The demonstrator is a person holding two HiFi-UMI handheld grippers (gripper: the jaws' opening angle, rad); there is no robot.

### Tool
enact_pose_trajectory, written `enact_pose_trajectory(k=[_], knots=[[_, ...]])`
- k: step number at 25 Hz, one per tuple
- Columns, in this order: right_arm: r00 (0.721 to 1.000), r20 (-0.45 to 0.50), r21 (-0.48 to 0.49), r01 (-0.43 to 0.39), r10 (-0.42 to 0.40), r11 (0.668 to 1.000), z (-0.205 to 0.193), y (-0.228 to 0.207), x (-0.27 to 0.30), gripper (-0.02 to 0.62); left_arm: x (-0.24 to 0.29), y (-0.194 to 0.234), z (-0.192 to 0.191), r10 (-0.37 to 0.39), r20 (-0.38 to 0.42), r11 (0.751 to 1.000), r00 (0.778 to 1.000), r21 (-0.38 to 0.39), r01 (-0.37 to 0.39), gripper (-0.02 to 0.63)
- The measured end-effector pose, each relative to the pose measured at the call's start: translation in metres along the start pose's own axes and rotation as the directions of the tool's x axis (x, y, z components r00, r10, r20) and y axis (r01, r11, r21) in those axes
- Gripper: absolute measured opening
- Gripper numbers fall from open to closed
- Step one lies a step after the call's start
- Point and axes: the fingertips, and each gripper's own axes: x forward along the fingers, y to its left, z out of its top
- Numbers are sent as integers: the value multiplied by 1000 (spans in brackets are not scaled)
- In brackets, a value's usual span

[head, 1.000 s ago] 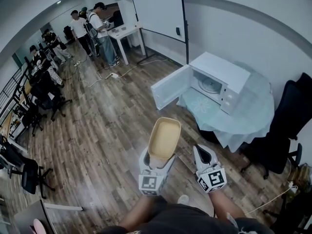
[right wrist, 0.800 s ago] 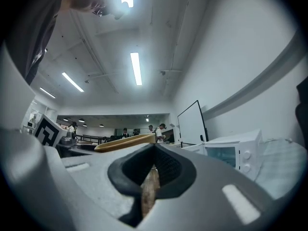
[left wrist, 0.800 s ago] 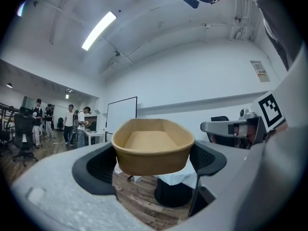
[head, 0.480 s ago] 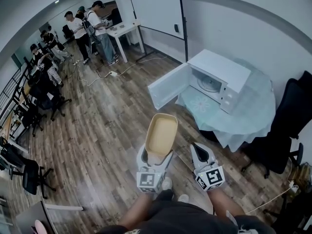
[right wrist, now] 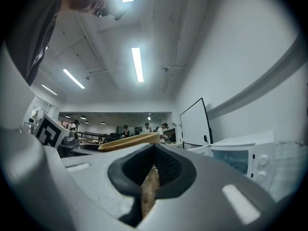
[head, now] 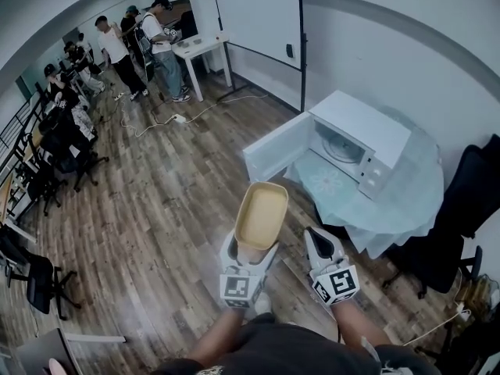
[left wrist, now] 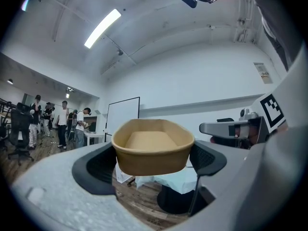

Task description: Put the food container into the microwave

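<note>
The left gripper (head: 251,250) holds the empty tan food container (head: 262,214) in the air above the wooden floor (head: 172,209), its fingers (left wrist: 98,170) clamped on the container's near end. The right gripper (head: 319,244) hovers just beside it at 3 o'clock, fingers (right wrist: 168,170) pressed together with nothing between them. The white microwave (head: 367,131) stands at 1 o'clock on the round counter (head: 406,198), its door (head: 273,151) swung wide open, well apart from the container.
</note>
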Motion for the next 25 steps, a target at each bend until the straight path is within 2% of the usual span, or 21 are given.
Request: enact_pose_trajectory(k=[14,18,25], knots=[[998,-24,-28,53,-54,998,-13,-19,111,2,84,74,-10,-90,-6,996,996,-31,89,483],[996,-30,-33,85,-86,996,-18,-25,130,2,100,87,-20,-127,-1,990,992,-53,127,483],[990,-30,-28,137,-138,990,-25,-32,146,2,122,100,-19,-174,9,984,985,-42,174,483]])
